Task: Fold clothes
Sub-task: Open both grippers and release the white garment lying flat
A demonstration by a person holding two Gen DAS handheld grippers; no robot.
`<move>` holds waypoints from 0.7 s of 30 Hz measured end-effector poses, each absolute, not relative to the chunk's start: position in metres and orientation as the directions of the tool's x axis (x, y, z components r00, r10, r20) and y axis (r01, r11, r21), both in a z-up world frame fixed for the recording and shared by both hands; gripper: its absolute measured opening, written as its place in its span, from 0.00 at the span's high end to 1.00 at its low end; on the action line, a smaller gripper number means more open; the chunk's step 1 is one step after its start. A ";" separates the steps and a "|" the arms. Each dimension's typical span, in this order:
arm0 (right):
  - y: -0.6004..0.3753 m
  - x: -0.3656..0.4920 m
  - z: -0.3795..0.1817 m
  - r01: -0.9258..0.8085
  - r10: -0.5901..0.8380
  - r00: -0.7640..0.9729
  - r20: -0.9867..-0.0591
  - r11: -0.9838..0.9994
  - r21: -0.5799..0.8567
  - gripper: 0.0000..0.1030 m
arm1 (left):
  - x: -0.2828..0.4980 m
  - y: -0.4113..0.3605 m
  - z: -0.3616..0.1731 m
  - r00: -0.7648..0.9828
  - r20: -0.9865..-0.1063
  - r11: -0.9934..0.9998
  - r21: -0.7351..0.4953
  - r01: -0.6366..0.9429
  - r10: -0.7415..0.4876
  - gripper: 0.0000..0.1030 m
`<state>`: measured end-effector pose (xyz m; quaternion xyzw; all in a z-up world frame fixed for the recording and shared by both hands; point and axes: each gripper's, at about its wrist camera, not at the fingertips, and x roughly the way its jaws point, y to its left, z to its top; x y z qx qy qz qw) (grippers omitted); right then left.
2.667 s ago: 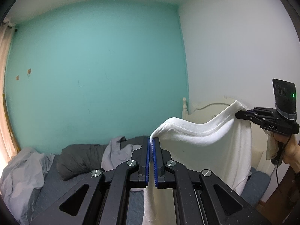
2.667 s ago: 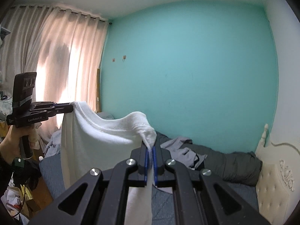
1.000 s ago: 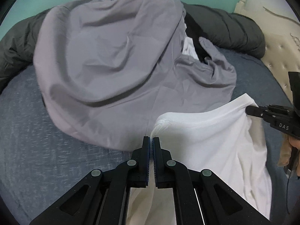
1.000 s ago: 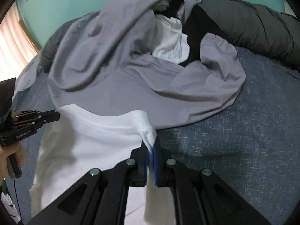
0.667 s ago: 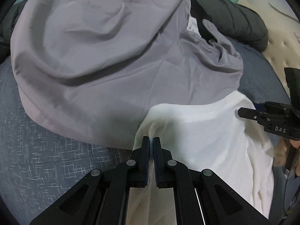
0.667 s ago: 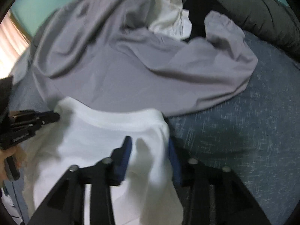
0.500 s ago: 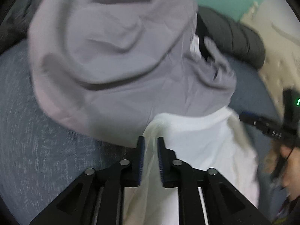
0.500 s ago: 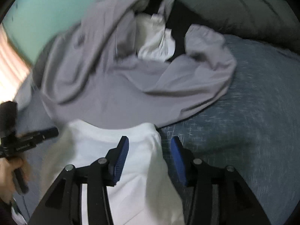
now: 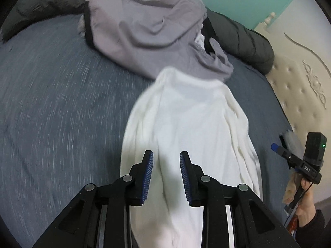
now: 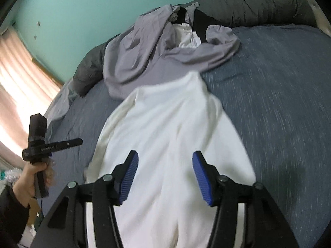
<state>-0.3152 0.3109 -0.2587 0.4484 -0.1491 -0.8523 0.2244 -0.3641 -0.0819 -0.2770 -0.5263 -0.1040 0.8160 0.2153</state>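
Observation:
A white garment [image 9: 192,119] lies spread lengthwise on the blue bedsheet [image 9: 51,113], its far edge touching a grey pile. My left gripper [image 9: 166,159] hovers over its near part, jaws open, nothing between them. The same white garment [image 10: 171,128] fills the middle of the right wrist view. My right gripper [image 10: 165,159] stands wide open above it, holding nothing. In the left wrist view the right gripper [image 9: 276,147] shows at the right edge, off the cloth. The left gripper [image 10: 79,141] shows at the left of the right wrist view, beside the garment.
A heap of grey clothes [image 9: 151,24] with white and black pieces [image 10: 190,35] lies at the far side of the bed. A dark grey duvet [image 10: 254,2] runs along the back. A cream padded headboard [image 9: 304,91] is at right, curtains [image 10: 18,76] at left.
Both grippers lowered the held-up white garment onto the bed, then opened and let go. They have drawn back toward me, and the garment now lies loose on the sheet.

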 end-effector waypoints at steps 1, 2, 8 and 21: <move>0.311 -0.303 -0.260 0.252 -0.512 -0.502 -0.698 -0.858 0.448 0.46 | -0.350 -0.086 -0.279 -0.348 -0.816 -0.885 -0.398 -0.239 0.461 0.72; 0.311 -0.287 -0.261 0.253 -0.509 -0.511 -0.692 -0.859 0.445 0.46 | -0.337 -0.089 -0.280 -0.342 -0.818 -0.885 -0.400 -0.237 0.462 0.72; 0.313 -0.232 -0.278 0.240 -0.554 -0.504 -0.663 -0.827 0.509 0.46 | -0.275 -0.102 -0.290 -0.325 -0.827 -0.887 -0.410 -0.214 0.460 0.72; 0.328 -0.167 -0.304 0.207 -0.584 -0.564 -0.585 -0.785 0.584 0.46 | -0.187 -0.114 -0.312 -0.319 -0.833 -0.892 -0.426 -0.152 0.452 0.72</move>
